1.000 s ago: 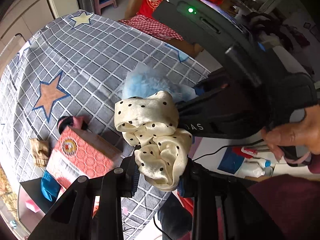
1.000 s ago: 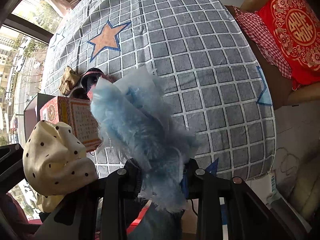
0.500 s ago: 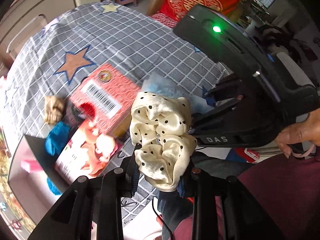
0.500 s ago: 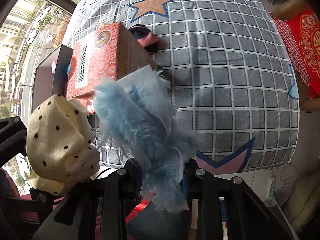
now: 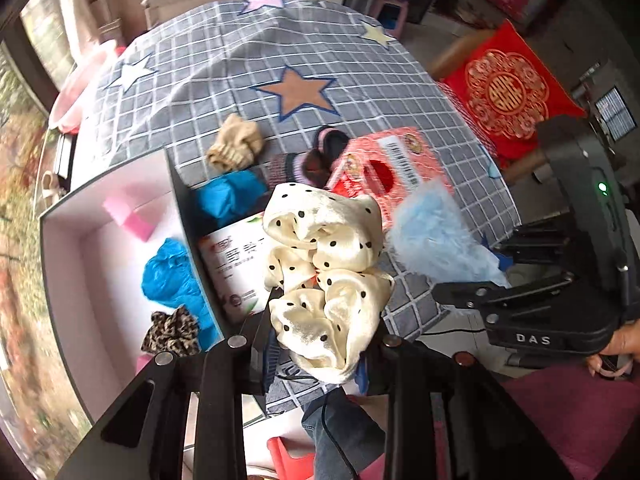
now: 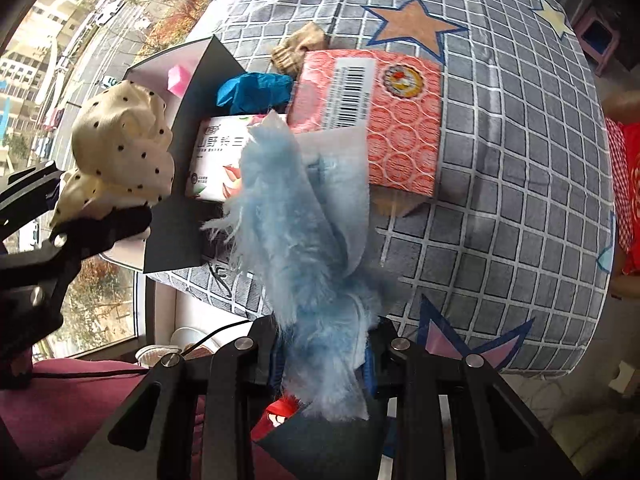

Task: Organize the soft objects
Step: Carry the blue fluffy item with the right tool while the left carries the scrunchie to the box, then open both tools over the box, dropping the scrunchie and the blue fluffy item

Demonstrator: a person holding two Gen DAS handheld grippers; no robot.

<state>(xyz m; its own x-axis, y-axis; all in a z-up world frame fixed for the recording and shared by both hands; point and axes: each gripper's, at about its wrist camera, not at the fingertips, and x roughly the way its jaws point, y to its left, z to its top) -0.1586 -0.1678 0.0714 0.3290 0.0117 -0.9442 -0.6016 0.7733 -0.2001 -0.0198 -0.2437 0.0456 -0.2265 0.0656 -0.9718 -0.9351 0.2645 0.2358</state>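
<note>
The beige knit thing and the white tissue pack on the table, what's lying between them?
A crumpled blue cloth lies between the beige knit piece and the white tissue pack, beside the box's dark wall. The right wrist view shows it best.

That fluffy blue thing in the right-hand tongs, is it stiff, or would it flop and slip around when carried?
Probably floppy: the fluffy blue cloth folds and droops above the right tongs instead of standing straight. It looks light, a thin fabric with wispy fibres. Slipping seems unlikely, since the fuzzy pile bunches thickly where the tongs pinch it.
</note>
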